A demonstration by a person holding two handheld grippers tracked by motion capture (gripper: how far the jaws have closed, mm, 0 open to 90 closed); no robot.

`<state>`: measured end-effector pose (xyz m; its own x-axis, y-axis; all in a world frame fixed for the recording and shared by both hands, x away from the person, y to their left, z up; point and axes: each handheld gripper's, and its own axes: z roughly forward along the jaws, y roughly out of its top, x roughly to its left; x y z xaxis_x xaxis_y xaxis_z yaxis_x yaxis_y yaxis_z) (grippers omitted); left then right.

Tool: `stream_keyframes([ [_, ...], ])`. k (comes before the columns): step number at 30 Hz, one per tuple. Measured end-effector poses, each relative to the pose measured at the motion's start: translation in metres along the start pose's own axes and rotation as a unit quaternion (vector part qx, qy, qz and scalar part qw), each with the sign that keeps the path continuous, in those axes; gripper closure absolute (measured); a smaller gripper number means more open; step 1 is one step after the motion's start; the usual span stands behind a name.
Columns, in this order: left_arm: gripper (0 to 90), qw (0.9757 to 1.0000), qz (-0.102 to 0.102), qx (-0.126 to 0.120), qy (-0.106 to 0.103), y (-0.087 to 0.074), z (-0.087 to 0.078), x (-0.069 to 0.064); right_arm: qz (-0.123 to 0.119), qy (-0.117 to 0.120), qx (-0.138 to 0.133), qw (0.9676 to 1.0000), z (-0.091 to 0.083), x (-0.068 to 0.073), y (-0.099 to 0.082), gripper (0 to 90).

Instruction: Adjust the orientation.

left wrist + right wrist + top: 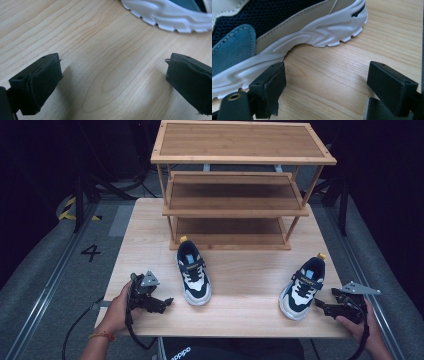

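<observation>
While resting on counter (235,305): two navy-white shoes, left shoe (194,272), right shoe (303,288). Left tool (169,301) low, level, jaws apart, empty; right tool (318,304) likewise, beside right shoe.

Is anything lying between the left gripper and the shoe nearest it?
Nothing visible: bare table lies between the open left gripper and the left shoe. In the left gripper view, wood runs from the jaws to the sole.

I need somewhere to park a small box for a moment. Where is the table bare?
Bare wood lies between the left shoe and the right shoe, and along the table left of the rack. It is crowded beside each shoe, where the left gripper and right gripper rest, jaws open.
</observation>
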<state>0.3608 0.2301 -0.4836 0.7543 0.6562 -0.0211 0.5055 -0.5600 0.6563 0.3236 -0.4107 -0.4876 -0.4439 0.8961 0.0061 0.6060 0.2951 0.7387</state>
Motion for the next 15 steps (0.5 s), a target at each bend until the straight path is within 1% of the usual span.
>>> stream_keyframes([
  [1, 0.6, 0.9999, 0.008, 0.002, -0.007, 0.000, -0.001, 0.003, 0.000, 0.000, 0.000, 1.0000, 0.000, 0.000, 0.000, 15.8],
  [2, 0.6, 0.9999, 0.011, 0.004, -0.008, 0.000, -0.001, 0.004, -0.001, -0.001, -0.001, 1.0000, 0.001, 0.000, 0.000, 15.8],
  [6, 0.6, 0.9999, 0.008, 0.004, -0.009, 0.000, -0.001, 0.004, -0.001, -0.001, 0.000, 1.0000, 0.001, 0.000, 0.001, 15.8],
  [8, 0.6, 0.9997, 0.008, 0.021, -0.003, 0.003, -0.002, 0.003, -0.001, -0.001, 0.000, 1.0000, 0.001, 0.001, 0.001, 15.8],
  [9, 1.1, 0.9996, 0.010, 0.028, -0.005, 0.004, -0.003, 0.003, -0.001, -0.001, 0.000, 1.0000, 0.001, 0.001, 0.001, 15.8],
  [10, 3.5, 0.9994, 0.020, 0.026, -0.010, 0.004, -0.005, 0.002, -0.001, -0.001, 0.000, 1.0000, 0.001, 0.001, 0.001, 15.8],
  [11, 8.0, 0.9992, 0.028, 0.026, -0.008, 0.005, -0.006, 0.000, -0.001, -0.001, 0.000, 1.0000, 0.001, 0.000, 0.001, 15.8],
  [12, 16.6, 0.9988, 0.040, 0.028, 0.001, 0.007, -0.008, -0.002, 0.000, -0.002, 0.000, 1.0000, 0.001, 0.001, 0.000, 15.8],
  [13, 16.6, 0.9985, 0.044, 0.034, -0.006, 0.009, -0.009, -0.003, 0.000, -0.002, 0.000, 1.0000, 0.001, 0.001, 0.000, 15.8],
  [14, 18.7, 0.9979, 0.047, 0.043, -0.013, 0.011, -0.008, -0.005, 0.000, -0.004, 0.000, 1.0000, 0.001, 0.001, 0.000, 15.8],
  [15, 17.6, 0.9967, 0.053, 0.059, -0.018, 0.014, -0.009, -0.007, 0.001, -0.004, 0.000, 1.0000, 0.001, 0.001, 0.000, 15.8],
])
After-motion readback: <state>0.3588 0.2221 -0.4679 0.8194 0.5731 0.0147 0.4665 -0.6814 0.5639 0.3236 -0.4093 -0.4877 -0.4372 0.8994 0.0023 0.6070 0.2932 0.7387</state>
